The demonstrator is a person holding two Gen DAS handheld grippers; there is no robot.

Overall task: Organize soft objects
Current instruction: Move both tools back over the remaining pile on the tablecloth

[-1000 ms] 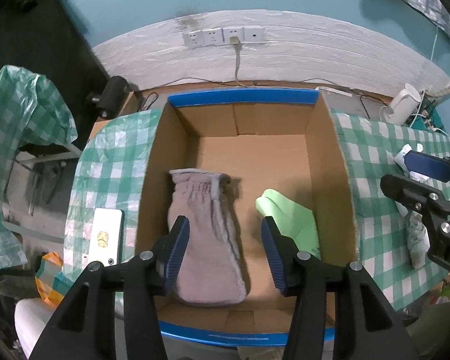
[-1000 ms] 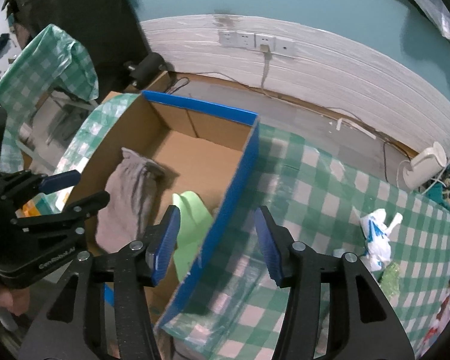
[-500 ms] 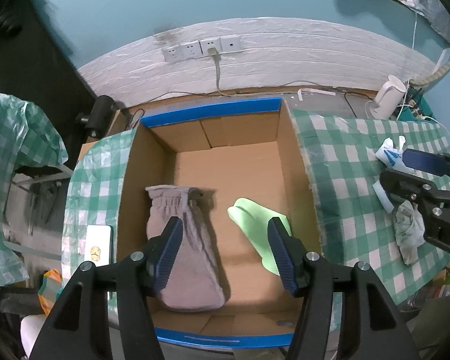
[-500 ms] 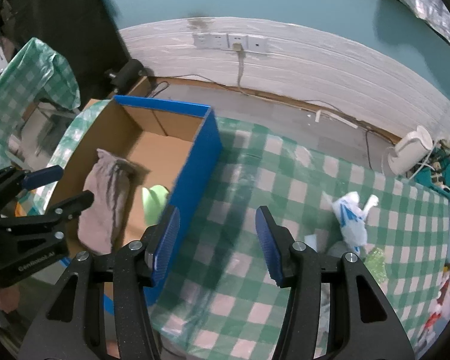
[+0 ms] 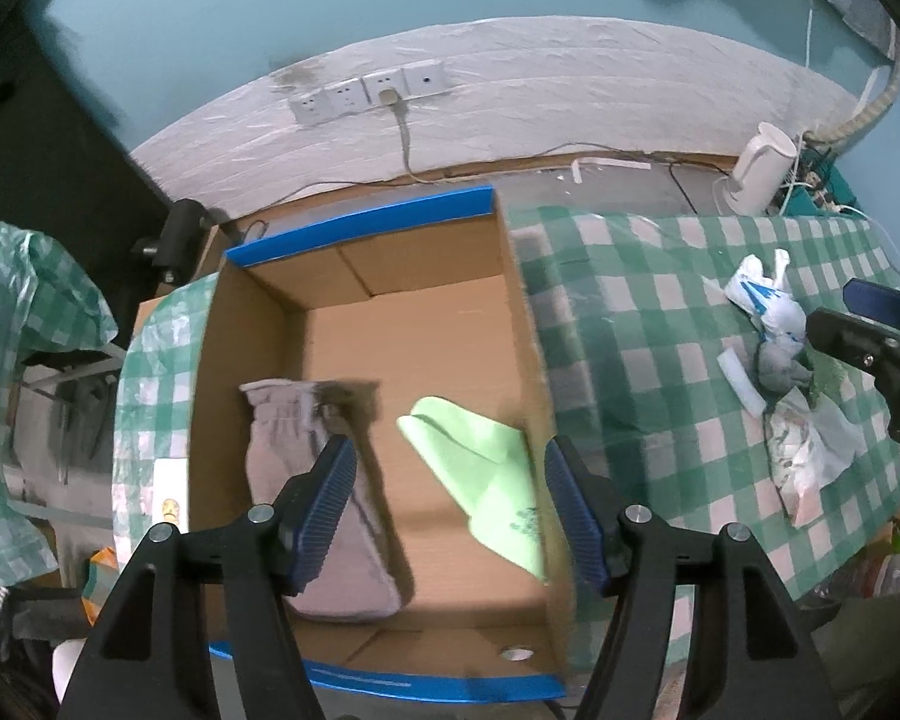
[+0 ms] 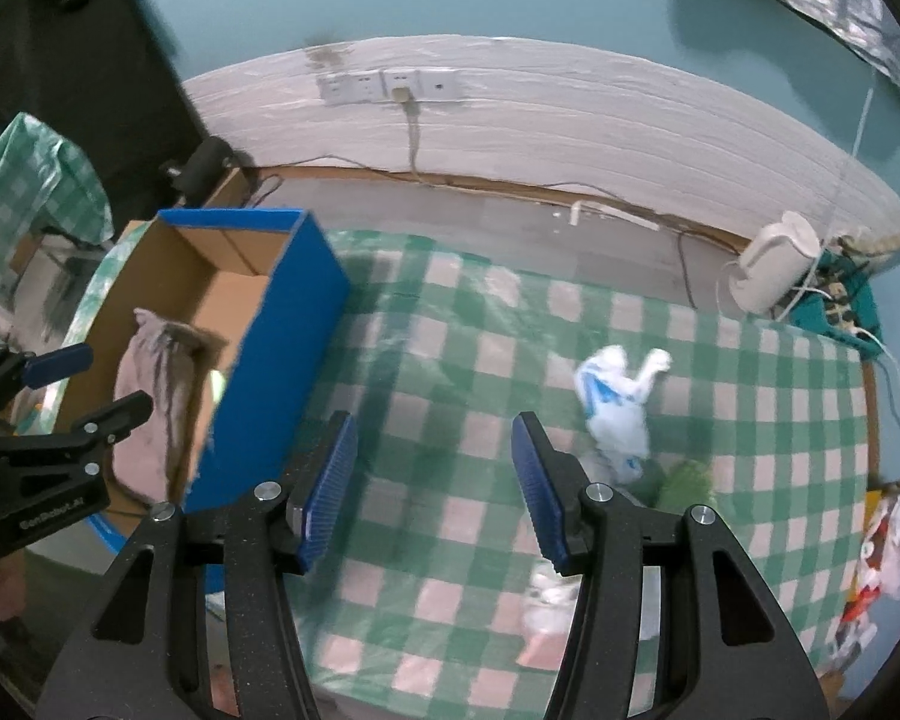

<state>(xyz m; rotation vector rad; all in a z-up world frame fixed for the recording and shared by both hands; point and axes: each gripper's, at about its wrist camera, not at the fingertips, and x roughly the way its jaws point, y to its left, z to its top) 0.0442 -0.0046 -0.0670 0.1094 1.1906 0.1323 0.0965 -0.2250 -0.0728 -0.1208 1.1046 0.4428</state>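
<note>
A cardboard box (image 5: 528, 324) with blue-taped rims stands on the green checked tablecloth. Inside it lie a grey sock-like cloth (image 5: 282, 438) on the left and a light green cloth (image 5: 480, 468) on the right. My left gripper (image 5: 447, 498) hovers over the box, its jaws opening with nothing between them. My right gripper (image 6: 435, 480) hangs open and empty over the tablecloth (image 6: 450, 360), right of the box (image 6: 282, 336). A white and blue soft item (image 6: 615, 408) lies beyond its right finger, with a green item (image 6: 687, 483) beside it. In the left wrist view the white and blue item (image 5: 768, 306) and a grey item (image 5: 780, 366) lie by the right gripper.
A white appliance (image 6: 774, 264) and a power strip stand at the table's far right corner. A wall socket strip (image 5: 369, 90) with a hanging cable is behind the box. A phone-like card (image 5: 171, 495) lies left of the box. Crumpled plastic (image 5: 810, 456) lies at the right.
Both grippers have shifted right. The left jaws have spread wider above the box. The right gripper has left the box edge and now hangs over the tablecloth near the white and blue item.
</note>
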